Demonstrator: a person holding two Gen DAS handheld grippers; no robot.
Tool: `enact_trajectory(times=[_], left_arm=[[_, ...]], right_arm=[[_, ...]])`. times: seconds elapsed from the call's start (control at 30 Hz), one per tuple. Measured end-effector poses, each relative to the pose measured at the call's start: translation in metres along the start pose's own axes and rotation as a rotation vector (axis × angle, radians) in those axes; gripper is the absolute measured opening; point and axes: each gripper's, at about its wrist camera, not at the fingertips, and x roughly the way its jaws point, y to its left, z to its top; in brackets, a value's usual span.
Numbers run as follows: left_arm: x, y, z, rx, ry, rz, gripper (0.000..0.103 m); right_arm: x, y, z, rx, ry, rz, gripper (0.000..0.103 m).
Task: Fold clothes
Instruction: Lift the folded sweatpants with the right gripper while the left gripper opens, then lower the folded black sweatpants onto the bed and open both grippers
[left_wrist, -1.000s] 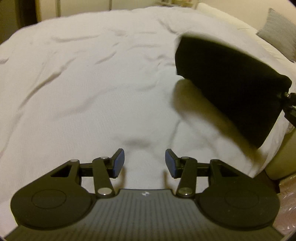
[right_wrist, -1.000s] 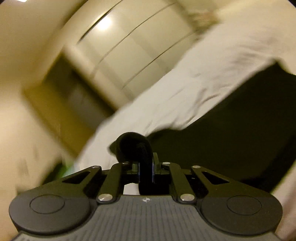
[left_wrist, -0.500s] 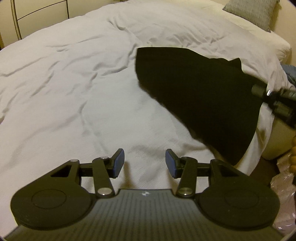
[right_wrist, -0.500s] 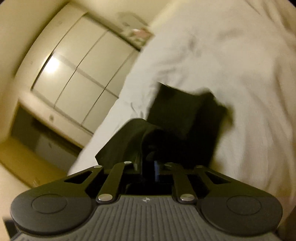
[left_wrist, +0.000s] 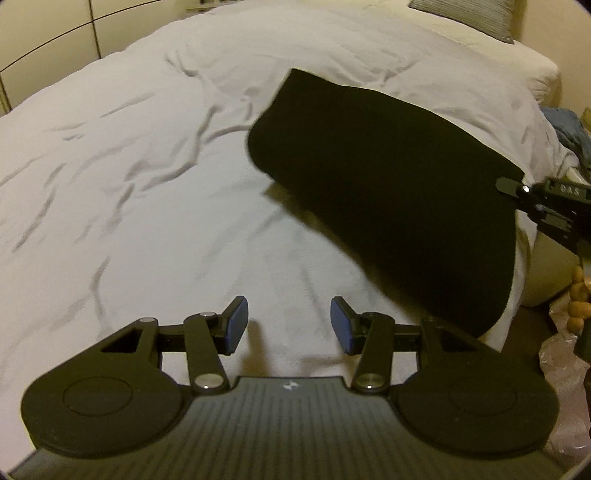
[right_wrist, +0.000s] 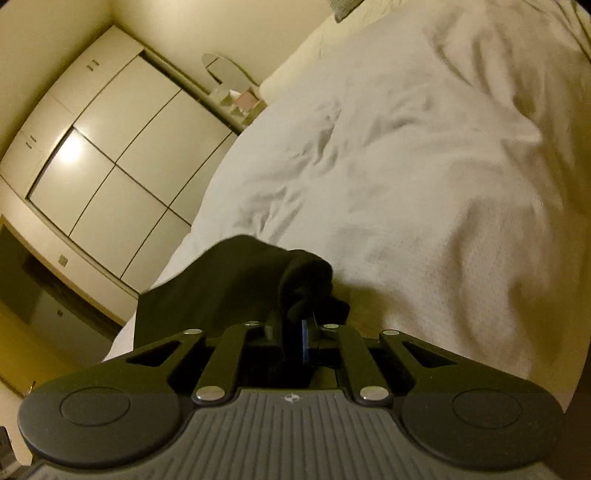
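Observation:
A black garment (left_wrist: 388, 184) hangs spread above the white bed cover (left_wrist: 129, 166), held at its right corner by my right gripper (left_wrist: 517, 190), which shows at the right edge of the left wrist view. In the right wrist view my right gripper (right_wrist: 295, 332) is shut on a bunched edge of the black garment (right_wrist: 229, 284). My left gripper (left_wrist: 288, 325) is open and empty, low over the bed cover, to the left of and nearer than the garment.
A grey pillow (left_wrist: 469, 14) lies at the head of the bed. A blue cloth pile (left_wrist: 570, 129) sits past the bed's right edge. White wardrobe doors (right_wrist: 122, 166) and a dressing table with a mirror (right_wrist: 229, 81) stand beyond the bed.
The right gripper has swung the black garment over the bed, and it now hangs wider and closer to my left gripper. The left gripper stays open, its view turned further towards the bed's head.

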Motion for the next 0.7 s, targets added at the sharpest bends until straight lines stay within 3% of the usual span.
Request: enact_trajectory(times=[0.03,0.07,0.1,0.17,0.27,0.43,0.57,0.7], left_arm=[[0.002,-0.001,0.001,0.003,0.003,-0.001,0.044],[0.003,-0.002,0.004,0.007,0.003,-0.001,0.044],[0.003,-0.003,0.006,0.014,-0.002,-0.001,0.044],[-0.001,-0.004,0.015,0.038,-0.038,-0.01,0.044],[-0.003,-0.009,0.035,0.095,-0.094,-0.03,0.041],[0.009,-0.024,0.065,0.194,-0.165,-0.082,0.033],[0.043,-0.028,0.078,0.215,-0.14,-0.106,0.029],[0.064,-0.034,0.077,0.247,-0.115,-0.094,0.029]], right_arm=[[0.0,-0.001,0.0,0.001,0.021,-0.028,0.047],[-0.001,-0.002,0.0,0.008,0.041,-0.055,0.055],[-0.003,-0.002,0.001,0.011,0.044,-0.069,0.054],[-0.02,0.006,0.005,-0.023,-0.002,-0.107,0.062],[-0.048,0.033,0.007,-0.157,-0.104,-0.127,0.062],[-0.026,0.087,-0.013,-0.467,-0.086,-0.135,0.049],[0.015,0.08,-0.02,-0.536,0.011,-0.237,0.039],[0.029,0.06,-0.021,-0.495,0.044,-0.246,0.039]])
